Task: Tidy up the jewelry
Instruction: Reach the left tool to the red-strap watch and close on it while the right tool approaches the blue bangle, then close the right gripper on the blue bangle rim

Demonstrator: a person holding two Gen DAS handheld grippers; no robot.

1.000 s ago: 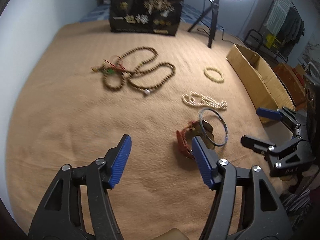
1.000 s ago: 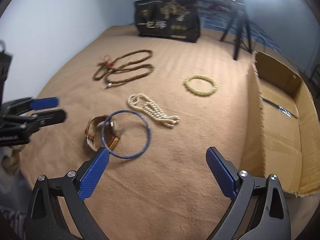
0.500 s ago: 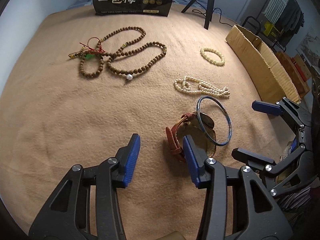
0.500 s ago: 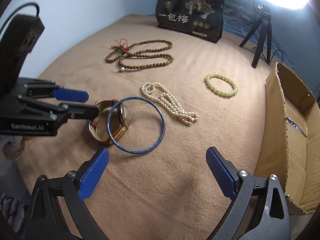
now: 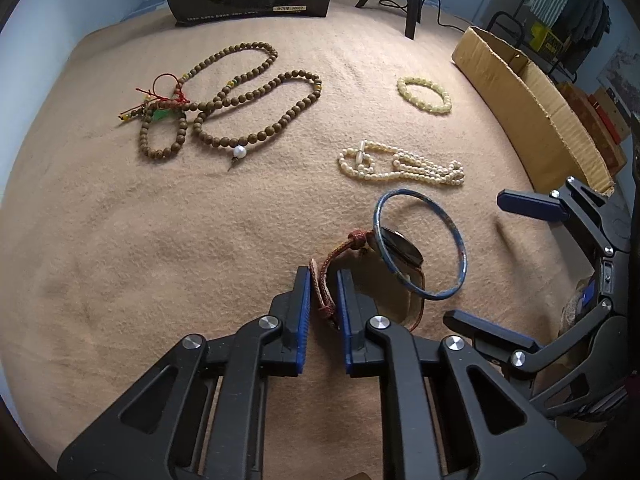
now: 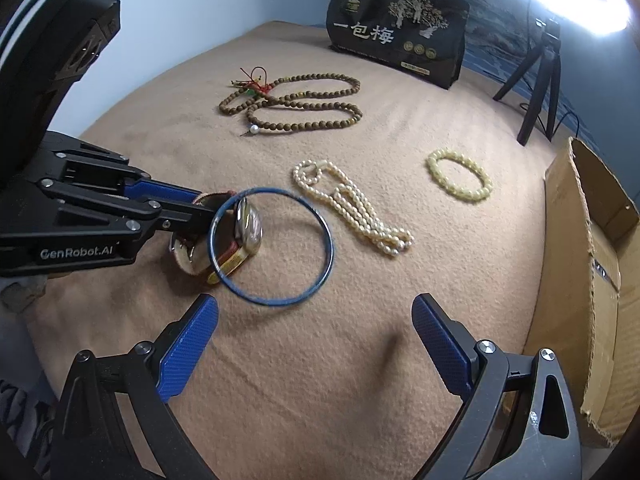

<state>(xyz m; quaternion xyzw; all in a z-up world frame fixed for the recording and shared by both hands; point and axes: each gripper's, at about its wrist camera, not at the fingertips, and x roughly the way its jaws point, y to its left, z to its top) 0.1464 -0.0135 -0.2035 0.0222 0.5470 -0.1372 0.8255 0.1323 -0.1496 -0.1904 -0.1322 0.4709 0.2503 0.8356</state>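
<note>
**Left claw nips the watch strap while the bangle leans on the dial**

While its jaws have just been closing, the left claw (image 5: 324, 304) now pinches the reddish-brown strap of the watch (image 5: 394, 256) between its blue pads, with the watch at the near edge of the tan blanket (image 5: 120, 240). The right claw (image 6: 314, 334) hangs wide open and empty just short of the blue bangle (image 6: 272, 246), whose near-left arc rests up on the watch face, the rest lying on the blanket.

That overlap is the main hazard: lifting the watch would likely drag or flip the bangle, which could roll off the near edge. The grip is on a thin, flexible strap only, so the heavy dial may swing and slip out.

Further off lie the pearl strand (image 6: 352, 208), the pale yellow bead bracelet (image 6: 460, 176), and the brown bead necklace (image 5: 240, 100) tangled with red cord; a swinging watch could snag the pearls nearby. The cardboard box (image 6: 592, 240) stands open at the right, probably the destination, its raised wall easy to clip. At the far end stands a black printed bag (image 6: 396, 32).
</note>
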